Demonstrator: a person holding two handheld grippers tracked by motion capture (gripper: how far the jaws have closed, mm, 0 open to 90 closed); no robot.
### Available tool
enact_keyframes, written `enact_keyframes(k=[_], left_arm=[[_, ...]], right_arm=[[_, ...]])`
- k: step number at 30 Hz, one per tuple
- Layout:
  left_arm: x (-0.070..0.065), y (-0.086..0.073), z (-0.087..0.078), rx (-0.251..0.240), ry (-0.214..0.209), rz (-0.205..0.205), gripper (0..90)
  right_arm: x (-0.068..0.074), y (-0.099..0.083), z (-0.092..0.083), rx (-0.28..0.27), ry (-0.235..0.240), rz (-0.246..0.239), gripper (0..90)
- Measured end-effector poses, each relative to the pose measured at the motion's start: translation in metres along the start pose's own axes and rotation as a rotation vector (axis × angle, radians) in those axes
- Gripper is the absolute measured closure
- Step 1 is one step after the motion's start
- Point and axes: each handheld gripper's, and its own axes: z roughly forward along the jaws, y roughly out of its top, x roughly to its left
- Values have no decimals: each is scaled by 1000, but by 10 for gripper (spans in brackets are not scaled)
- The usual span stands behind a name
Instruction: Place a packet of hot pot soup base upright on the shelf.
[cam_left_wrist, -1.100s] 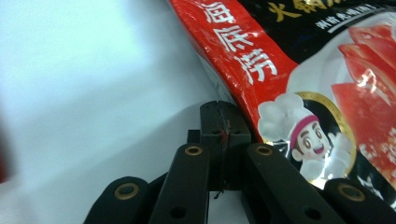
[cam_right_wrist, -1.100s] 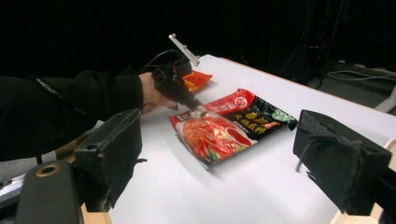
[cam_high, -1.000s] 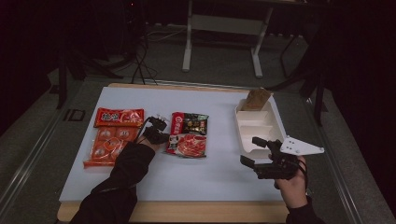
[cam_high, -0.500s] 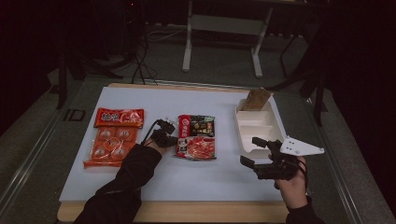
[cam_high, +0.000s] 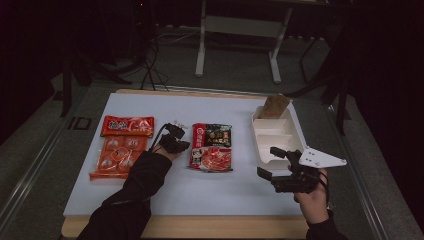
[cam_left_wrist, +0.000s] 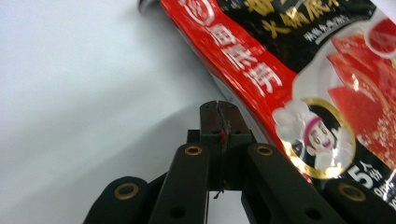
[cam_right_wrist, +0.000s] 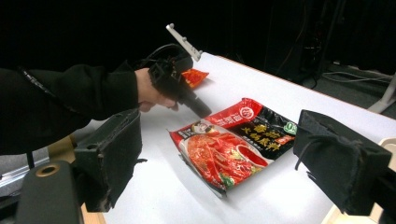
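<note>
A red and black hotpot-base pouch (cam_high: 211, 147) lies flat in the middle of the white table (cam_high: 200, 192). My left gripper (cam_high: 182, 145) is shut, its tips resting right at the pouch's left edge. In the left gripper view the two jaws meet (cam_left_wrist: 218, 108) beside the pouch (cam_left_wrist: 299, 70), and I see nothing gripped between them. My right gripper (cam_high: 268, 161) hovers open at the front right, just in front of the tray, with nothing between its jaws. In the right gripper view the open gripper (cam_right_wrist: 224, 158) faces the pouch (cam_right_wrist: 233, 144) and the left gripper (cam_right_wrist: 203, 111).
A red snack pack (cam_high: 127, 126) and an orange multi-pack (cam_high: 115, 157) lie at the table's left. A white compartment tray (cam_high: 270, 124) stands at the right with a brown packet (cam_high: 275, 106) at its far end. Metal stand legs (cam_high: 201, 45) stand on the floor beyond.
The pouch has gone from bunched up by the left gripper to lying flat, a little further right. The left hand shifted slightly right. The right gripper has stayed put.
</note>
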Motion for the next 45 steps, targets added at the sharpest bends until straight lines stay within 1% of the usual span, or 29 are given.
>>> enact_keyframes(k=[4, 6, 8, 9, 11, 13, 14, 15, 17, 20, 21, 23, 24, 25, 26, 28, 30, 32, 34, 36, 38, 40, 41, 42, 43, 45], left_arm=[[3, 7, -3, -39, -2, -12, 894], [6, 11, -4, -74, -23, -30, 864], [6, 15, -4, -92, -23, -33, 864], [7, 16, -3, -92, -23, -29, 849], [7, 20, -2, -100, -15, -29, 810], [8, 24, 0, -100, -4, -27, 740], [9, 26, 1, -101, 0, -30, 706], [10, 27, 2, -106, 4, -39, 701], [12, 30, 5, -111, 14, -47, 629], [16, 34, 12, -109, 12, -60, 606], [17, 36, 15, -104, 12, -62, 579], [17, 36, 17, -99, 9, -64, 578], [16, 38, 23, -100, 18, -62, 578], [16, 39, 26, -91, 18, -54, 579], [15, 40, 29, -82, 34, -50, 579], [15, 42, 34, -90, 27, -58, 579], [15, 44, 37, -94, 40, -66, 579], [17, 47, 40, -103, 23, -93, 578], [16, 50, 43, -102, 30, -97, 568], [16, 52, 46, -92, 39, -102, 557], [17, 52, 48, -84, 36, -122, 546], [16, 51, 51, -54, 39, -133, 546], [16, 51, 51, -54, 39, -133, 544], [14, 48, 55, -45, 36, -142, 544], [14, 47, 56, -40, 34, -145, 521], [13, 47, 58, -45, 48, -150, 513]], right_arm=[[0, 0, 0, -6, -1, -8, 153], [1, 0, 0, -3, -5, -9, 153], [1, 0, 0, 2, -9, -15, 152], [1, -1, 0, 4, -9, -17, 152], [1, -1, 0, 5, -11, -17, 152], [1, -1, 1, 6, -10, -17, 152], [1, -1, 0, 7, -11, -19, 152], [1, -1, 0, 7, -11, -19, 152], [1, -1, 0, 7, -12, -20, 152], [0, -2, 1, 10, -9, -19, 152], [0, -2, 1, 10, -7, -17, 152], [0, -3, 2, 14, -5, -20, 152], [0, -3, 2, 16, -4, -19, 152], [0, -4, 4, 21, 1, -19, 152], [0, -4, 4, 24, 3, -21, 152], [0, -5, 5, 27, 8, -22, 152], [0, -6, 5, 29, 12, -16, 152], [0, -7, 6, 32, 14, -16, 152], [0, -8, 6, 32, 17, -14, 152], [-1, -8, 7, 33, 18, -14, 152], [-1, -8, 7, 34, 18, -14, 152], [-2, -8, 6, 33, 18, -13, 152], [-2, -8, 6, 33, 18, -13, 152], [-2, -8, 6, 33, 17, -11, 152], [-2, -8, 6, 31, 19, -10, 152], [-2, -8, 6, 33, 18, -12, 152]])
